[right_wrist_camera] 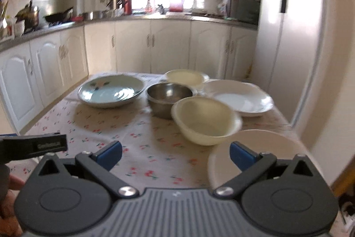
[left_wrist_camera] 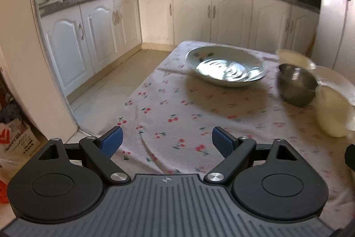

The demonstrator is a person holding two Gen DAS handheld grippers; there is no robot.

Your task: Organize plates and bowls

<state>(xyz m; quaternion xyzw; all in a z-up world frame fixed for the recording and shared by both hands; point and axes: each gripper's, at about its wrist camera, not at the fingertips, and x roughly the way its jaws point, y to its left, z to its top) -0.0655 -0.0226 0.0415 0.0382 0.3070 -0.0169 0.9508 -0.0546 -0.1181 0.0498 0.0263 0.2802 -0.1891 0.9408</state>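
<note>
On the cherry-print tablecloth point(right_wrist_camera: 137, 132) stand a pale green floral plate point(right_wrist_camera: 111, 90), a steel bowl point(right_wrist_camera: 168, 97), a cream bowl point(right_wrist_camera: 206, 121) in front of it, another cream bowl point(right_wrist_camera: 186, 78) behind, a white plate point(right_wrist_camera: 239, 98) at the right and a plain white plate point(right_wrist_camera: 261, 146) nearest. My right gripper point(right_wrist_camera: 175, 153) is open above the near table, its right finger over that nearest plate. My left gripper point(left_wrist_camera: 166, 141) hangs open over the cloth, well short of the green plate point(left_wrist_camera: 226, 67), steel bowl point(left_wrist_camera: 297, 86) and cream bowl point(left_wrist_camera: 332, 112).
The table's left edge drops to a tiled floor point(left_wrist_camera: 111, 77) bordered by white kitchen cabinets point(left_wrist_camera: 93, 37). A fridge point(right_wrist_camera: 295, 37) stands close to the table's right side. The left gripper's body point(right_wrist_camera: 33, 146) shows at the left of the right wrist view.
</note>
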